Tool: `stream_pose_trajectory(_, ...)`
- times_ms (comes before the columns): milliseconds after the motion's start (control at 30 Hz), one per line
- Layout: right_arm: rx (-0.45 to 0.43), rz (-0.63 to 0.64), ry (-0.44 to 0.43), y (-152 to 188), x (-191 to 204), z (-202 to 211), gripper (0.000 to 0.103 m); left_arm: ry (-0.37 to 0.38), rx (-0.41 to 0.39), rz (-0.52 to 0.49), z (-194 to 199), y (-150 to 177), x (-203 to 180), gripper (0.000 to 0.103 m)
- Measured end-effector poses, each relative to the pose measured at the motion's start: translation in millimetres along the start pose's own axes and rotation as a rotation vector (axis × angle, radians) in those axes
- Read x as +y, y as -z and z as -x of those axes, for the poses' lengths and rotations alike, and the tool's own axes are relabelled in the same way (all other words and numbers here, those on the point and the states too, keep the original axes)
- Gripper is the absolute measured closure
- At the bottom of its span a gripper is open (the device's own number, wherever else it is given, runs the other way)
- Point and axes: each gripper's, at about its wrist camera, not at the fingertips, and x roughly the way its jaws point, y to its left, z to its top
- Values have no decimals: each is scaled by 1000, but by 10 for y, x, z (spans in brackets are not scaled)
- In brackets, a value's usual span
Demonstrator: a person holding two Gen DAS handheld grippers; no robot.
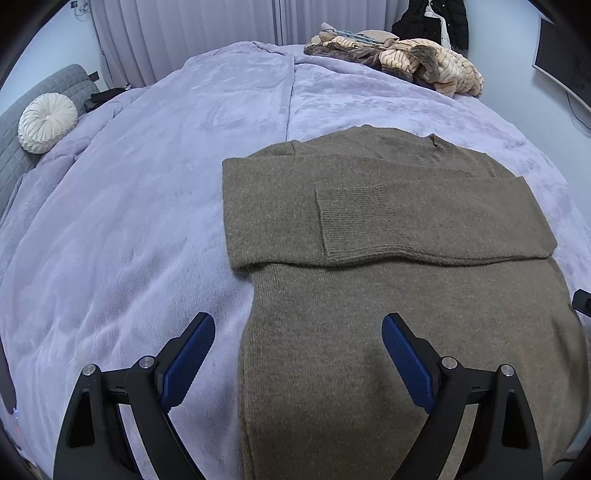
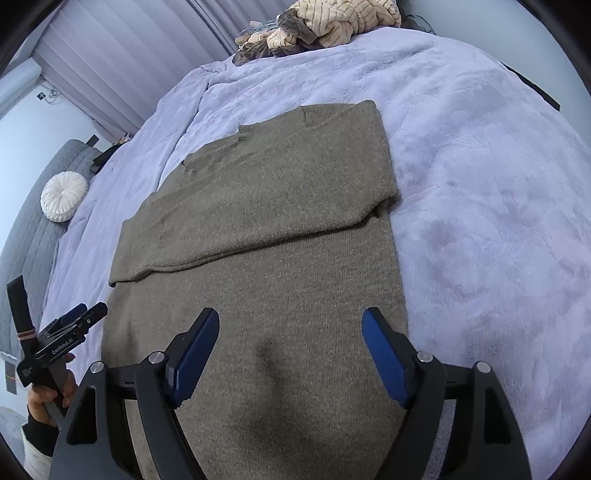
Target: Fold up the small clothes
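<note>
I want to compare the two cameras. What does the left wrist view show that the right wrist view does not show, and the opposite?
Only the left wrist view shows the ribbed sleeve cuff folded across the sweater, a dark jacket hanging at the far wall, and a dark screen.

Only the right wrist view shows the left tongs from outside, held in the person's hand.

Both show the brown sweater on the lilac blanket, the round white cushion, the pile of beige clothes, and open tongs with blue pads.

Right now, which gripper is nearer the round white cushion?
Left. The left gripper hangs over the sweater's left edge, on the side toward the round white cushion. The right gripper is over the sweater's right half, farther away.
</note>
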Motion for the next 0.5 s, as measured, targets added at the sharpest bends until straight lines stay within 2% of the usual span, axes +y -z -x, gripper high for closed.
stream_pose_trajectory(167, -35, 31, 11, 5, 113, 103, 15, 25, 3, 39, 59, 103, 1, 10)
stream_pose_trajectory(233, -41, 48, 7, -3, 167, 127, 15, 19, 4, 39, 79, 128, -12, 0)
stream_pose_trajectory(500, -31, 79, 3, 47, 310, 128, 14, -20, -4, 7, 141, 198, -47, 0)
